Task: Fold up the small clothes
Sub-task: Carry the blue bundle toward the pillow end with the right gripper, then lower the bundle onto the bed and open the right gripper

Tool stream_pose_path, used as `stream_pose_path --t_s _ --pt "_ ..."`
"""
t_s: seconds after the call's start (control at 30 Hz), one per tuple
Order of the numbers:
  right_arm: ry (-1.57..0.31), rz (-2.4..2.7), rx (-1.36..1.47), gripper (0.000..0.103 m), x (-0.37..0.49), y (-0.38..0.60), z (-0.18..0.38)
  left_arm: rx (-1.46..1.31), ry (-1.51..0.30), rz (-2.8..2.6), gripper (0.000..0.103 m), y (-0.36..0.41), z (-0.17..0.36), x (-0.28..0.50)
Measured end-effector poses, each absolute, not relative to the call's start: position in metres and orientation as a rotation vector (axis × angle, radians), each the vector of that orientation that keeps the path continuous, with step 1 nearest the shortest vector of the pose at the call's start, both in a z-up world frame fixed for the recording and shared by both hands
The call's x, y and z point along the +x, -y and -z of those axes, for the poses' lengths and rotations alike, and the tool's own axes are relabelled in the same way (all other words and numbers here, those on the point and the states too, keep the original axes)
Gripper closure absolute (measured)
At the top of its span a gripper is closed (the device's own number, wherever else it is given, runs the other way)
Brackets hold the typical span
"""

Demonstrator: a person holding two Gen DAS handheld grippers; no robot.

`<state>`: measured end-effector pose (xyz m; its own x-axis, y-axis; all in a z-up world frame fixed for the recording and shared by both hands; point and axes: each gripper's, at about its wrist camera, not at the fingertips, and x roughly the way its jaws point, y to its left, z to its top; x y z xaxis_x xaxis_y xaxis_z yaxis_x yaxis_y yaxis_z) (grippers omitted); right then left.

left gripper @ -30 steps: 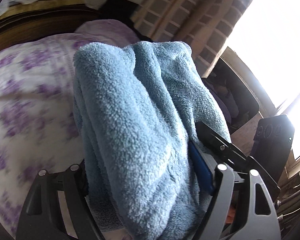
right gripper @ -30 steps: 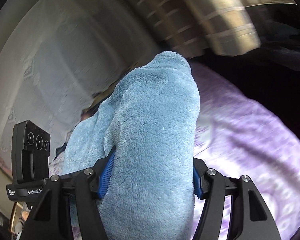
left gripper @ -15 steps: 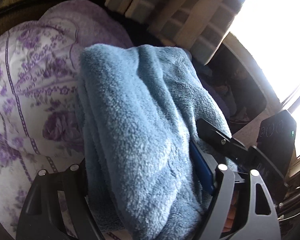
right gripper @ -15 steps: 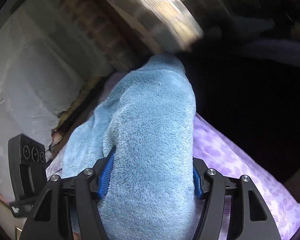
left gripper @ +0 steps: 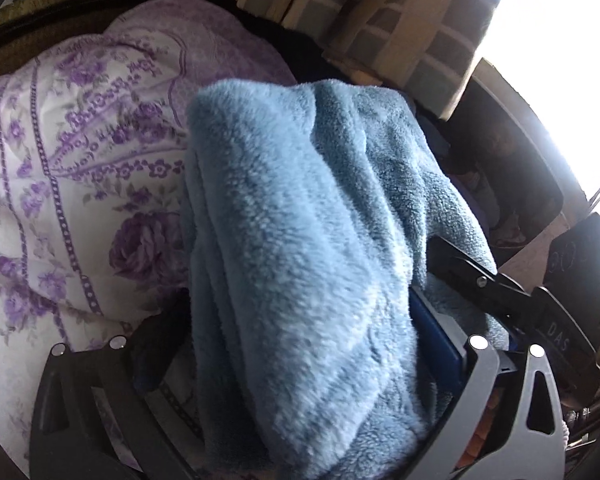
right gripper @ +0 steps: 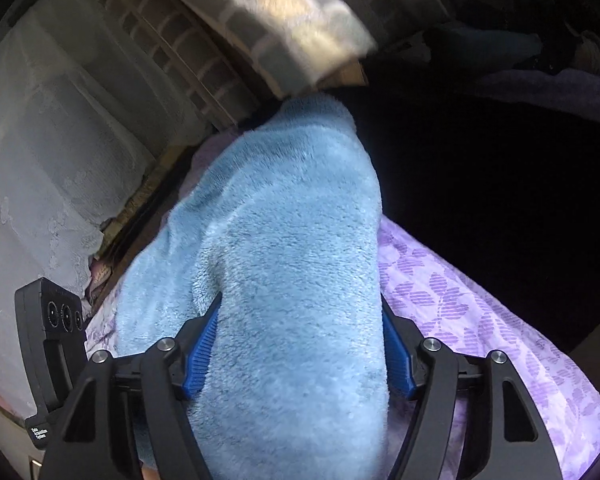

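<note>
While clamped, blue fleece garment [left gripper: 300, 240] hides floral bedspread [left gripper: 60, 168], checked curtain [left gripper: 380, 20].

One fluffy blue garment [left gripper: 300, 248] is bunched between the fingers of both claws. Two grippers show: the left gripper [left gripper: 300, 360] and the right gripper [right gripper: 296, 344]. One purple-flowered bedspread [left gripper: 60, 184] lies beneath them. One checked curtain [left gripper: 380, 16] hangs beyond the claws.

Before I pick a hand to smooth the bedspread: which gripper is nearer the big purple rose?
Left. The left gripper holds the towel beside the rose; the right gripper shows none nearby.
</note>
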<state>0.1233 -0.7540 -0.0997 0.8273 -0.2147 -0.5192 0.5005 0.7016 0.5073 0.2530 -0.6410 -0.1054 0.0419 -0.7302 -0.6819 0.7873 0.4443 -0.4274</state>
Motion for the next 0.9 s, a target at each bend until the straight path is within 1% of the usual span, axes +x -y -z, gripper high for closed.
stream_pose_path --t_s 0.13,0.3,0.37,0.43,0.47,0.5,0.53,0.6,0.67,0.73,0.9 --pt "-0.391 0.465 0.576 0.032 0.113 0.734 0.084 -0.017 -0.909 1.164 0.004 0.615 0.088 0.25" --pt "-0.339 0.527 0.541 0.032 0.095 0.72 0.078 -0.145 -0.85 1.113 0.004 0.577 0.07 0.255" --pt "-0.283 0.587 0.504 0.032 0.083 0.71 0.071 -0.123 -0.844 1.042 0.004 0.58 0.067 0.258" --pt "-0.233 0.608 0.476 0.032 0.062 0.703 0.067 -0.056 -0.856 0.996 0.004 0.588 0.076 0.261" --pt "-0.219 0.616 0.461 0.037 0.059 0.698 0.065 -0.029 -0.862 0.986 0.004 0.592 0.078 0.264" --pt "-0.225 0.616 0.45 0.042 0.057 0.696 0.065 0.004 -0.863 0.974 0.004 0.595 0.08 0.261" --pt "-0.245 0.609 0.445 0.044 0.061 0.695 0.067 0.059 -0.861 0.951 0.004 0.602 0.083 0.258" --pt "-0.347 0.607 0.45 0.051 0.075 0.697 0.078 0.117 -0.869 0.917 0.004 0.605 0.091 0.257" --pt "-0.416 0.613 0.477 0.05 0.085 0.704 0.086 0.128 -0.898 0.905 0.004 0.603 0.1 0.259" --pt "-0.431 0.616 0.494 0.048 0.089 0.707 0.091 0.121 -0.911 0.912 0.004 0.602 0.103 0.263" --pt "-0.429 0.647 0.459 0.046 0.093 0.702 0.092 0.189 -0.806 0.852 0.004 0.605 0.097 0.247"
